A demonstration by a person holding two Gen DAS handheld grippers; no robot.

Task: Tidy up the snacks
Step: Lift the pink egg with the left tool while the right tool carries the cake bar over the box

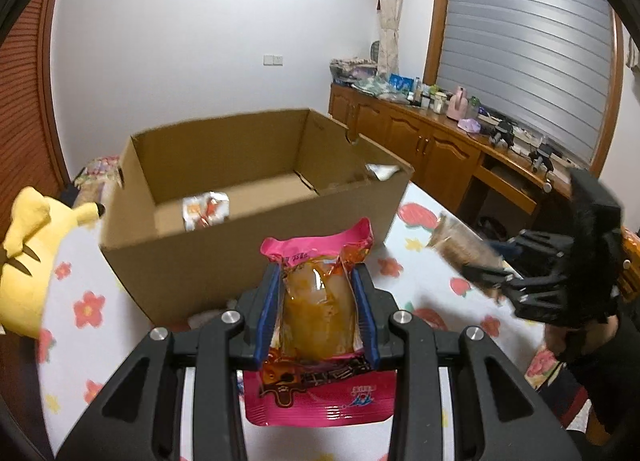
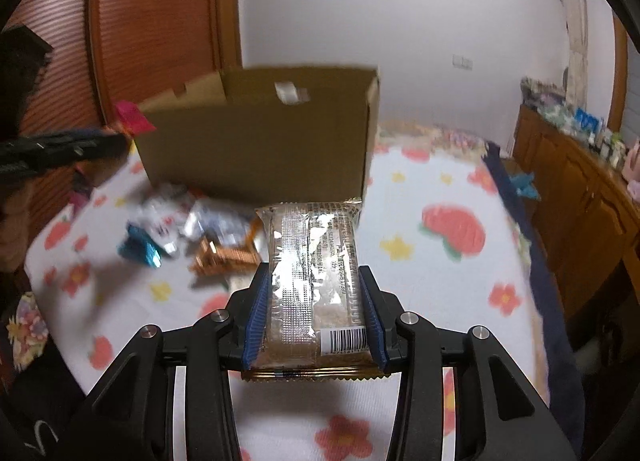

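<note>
My left gripper [image 1: 316, 281] is shut on a pink and orange snack packet [image 1: 318, 309], held above the flowered bed cover in front of the open cardboard box [image 1: 256, 221]. A small orange-white packet [image 1: 206, 209] lies inside the box, and a silver one [image 1: 382, 171] sits at its right wall. My right gripper [image 2: 312, 281] is shut on a brown and silver biscuit packet [image 2: 312, 273], held before the box [image 2: 260, 141]. The right gripper also shows in the left wrist view [image 1: 492, 277], and the left gripper in the right wrist view [image 2: 120, 139].
Several loose snack packets [image 2: 192, 233] lie on the flowered cover [image 2: 440, 261] in front of the box. A yellow plush toy [image 1: 28, 257] sits at the left. A wooden cabinet [image 1: 440, 145] with clutter stands along the right wall.
</note>
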